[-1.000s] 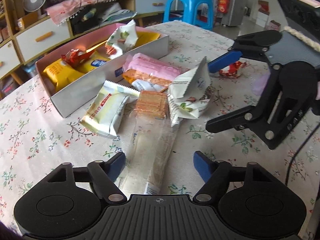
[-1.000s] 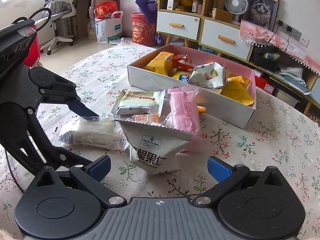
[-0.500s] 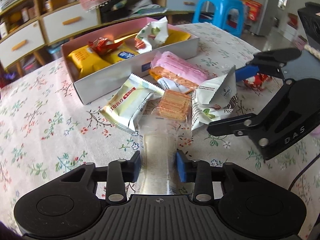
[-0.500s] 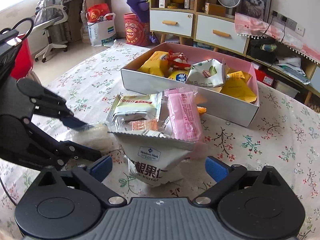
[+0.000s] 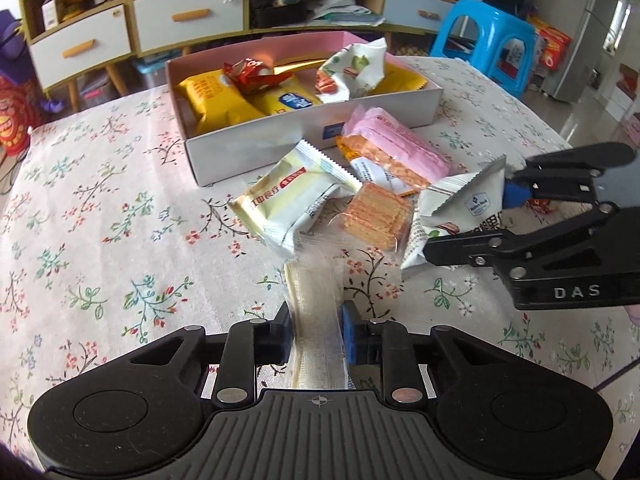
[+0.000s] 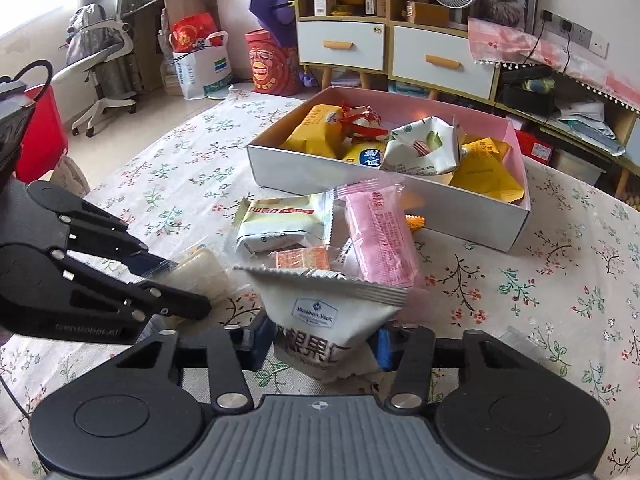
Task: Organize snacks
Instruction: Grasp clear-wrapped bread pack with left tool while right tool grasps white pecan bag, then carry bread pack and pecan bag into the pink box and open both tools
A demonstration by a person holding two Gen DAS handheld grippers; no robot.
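Observation:
My left gripper [image 5: 316, 332] is shut on a long clear-wrapped cracker pack [image 5: 314, 312], which shows pale in the right wrist view [image 6: 198, 274]. My right gripper [image 6: 322, 340] is shut on a white Member's Mark nut bag [image 6: 328, 312], which also shows in the left wrist view [image 5: 460, 216]. A pink-lined white box [image 5: 280, 136] [image 6: 400, 188] holds yellow packs, a red wrapper and a white-green bag. In front of it lie a cream pack [image 5: 288, 200], a pink pack [image 5: 396, 144] and orange wafers [image 5: 376, 216].
The table has a floral cloth [image 5: 100, 240]. A small red wrapper [image 5: 540, 206] lies behind the right gripper. A blue stool [image 5: 496, 40] and drawer cabinets [image 5: 160, 28] stand beyond the far edge. A red bin [image 6: 40, 132] stands at the left.
My left gripper closed on the clear cracker pack and drew it back from the pile. My right gripper closed on the white nut bag.

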